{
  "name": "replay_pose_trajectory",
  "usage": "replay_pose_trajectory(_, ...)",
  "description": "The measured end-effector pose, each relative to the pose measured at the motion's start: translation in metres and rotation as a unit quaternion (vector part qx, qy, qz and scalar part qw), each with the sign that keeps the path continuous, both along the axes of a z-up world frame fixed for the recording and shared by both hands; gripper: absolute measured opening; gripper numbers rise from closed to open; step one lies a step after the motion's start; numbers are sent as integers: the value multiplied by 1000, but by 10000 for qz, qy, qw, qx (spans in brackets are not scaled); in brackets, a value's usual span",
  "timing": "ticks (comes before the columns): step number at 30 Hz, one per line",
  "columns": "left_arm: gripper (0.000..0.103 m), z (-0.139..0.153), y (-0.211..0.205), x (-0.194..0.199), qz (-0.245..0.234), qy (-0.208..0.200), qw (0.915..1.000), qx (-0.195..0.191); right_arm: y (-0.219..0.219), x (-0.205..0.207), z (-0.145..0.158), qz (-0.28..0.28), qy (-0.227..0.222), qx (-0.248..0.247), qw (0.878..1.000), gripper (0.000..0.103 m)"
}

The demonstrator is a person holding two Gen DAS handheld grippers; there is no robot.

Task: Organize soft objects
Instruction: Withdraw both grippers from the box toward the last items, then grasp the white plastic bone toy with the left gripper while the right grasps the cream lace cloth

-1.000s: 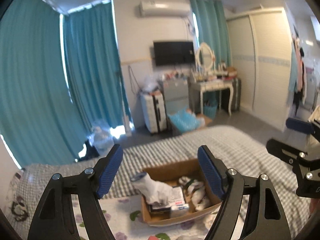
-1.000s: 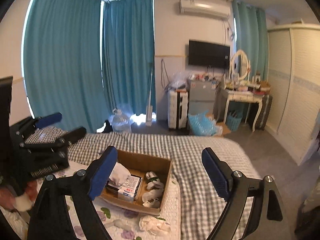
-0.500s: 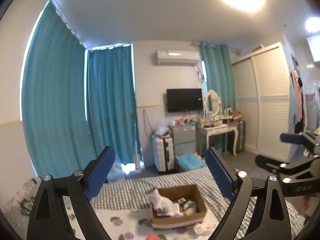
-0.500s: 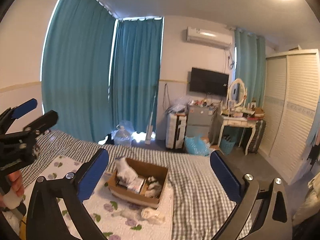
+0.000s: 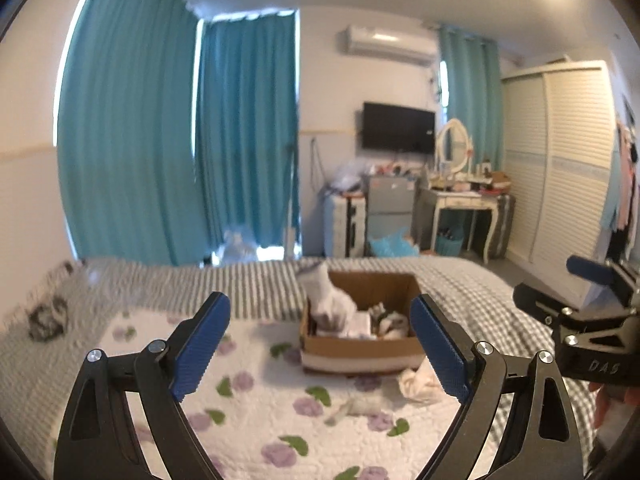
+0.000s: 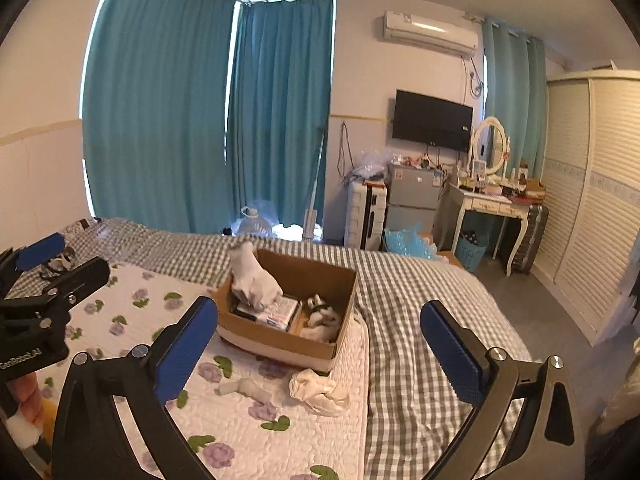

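Note:
A brown cardboard box [image 5: 362, 350] [image 6: 280, 344] sits on the floral quilt on the bed. A white sock [image 5: 326, 300] [image 6: 252, 280] sticks up from its left side, with more socks and small packs inside. A crumpled cream cloth [image 5: 418, 380] [image 6: 318, 390] and a thin white sock [image 5: 360, 404] [image 6: 244, 388] lie on the quilt in front of the box. My left gripper [image 5: 320, 348] is open and empty, well short of the box. My right gripper [image 6: 318, 344] is open and empty, also short of it.
The floral quilt [image 6: 132, 312] covers a grey checked bedspread [image 6: 416, 320]. Beyond the bed stand teal curtains [image 6: 160, 120], a white suitcase [image 6: 366, 216], a small fridge [image 6: 412, 200], a dressing table [image 6: 488, 204] and a white wardrobe [image 6: 592, 220].
Both grippers have tilted back down from the ceiling towards the bed and stay open. The box and the loose cloths sit larger and lower in both views.

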State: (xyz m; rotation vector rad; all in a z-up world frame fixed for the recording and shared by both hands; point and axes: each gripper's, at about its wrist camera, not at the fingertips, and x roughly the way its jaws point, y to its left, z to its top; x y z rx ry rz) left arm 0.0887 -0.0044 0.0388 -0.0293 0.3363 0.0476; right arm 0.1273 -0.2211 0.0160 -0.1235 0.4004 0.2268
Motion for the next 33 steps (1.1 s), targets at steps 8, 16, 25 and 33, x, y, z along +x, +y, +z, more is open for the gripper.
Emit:
replay_pose_trajectory(8,93,-73,-9,51,246,846,9961,21,-10,55,-73,53,613,140,9980,102)
replay_pose_trajectory(16,93,-143,-11,89,409,1686,9844,-285,-15,111,-154,170,1465,223,9888,102)
replay_pose_trajectory(25,93,-204,-27,119,356,2501,9671,-304,-15,155,-234,297,2290,196,9728,95)
replay_pose_trajectory(33,93,-224,-43,129,77,2920,9561,-232,-19,168,-259,353,2563,363,9653,47)
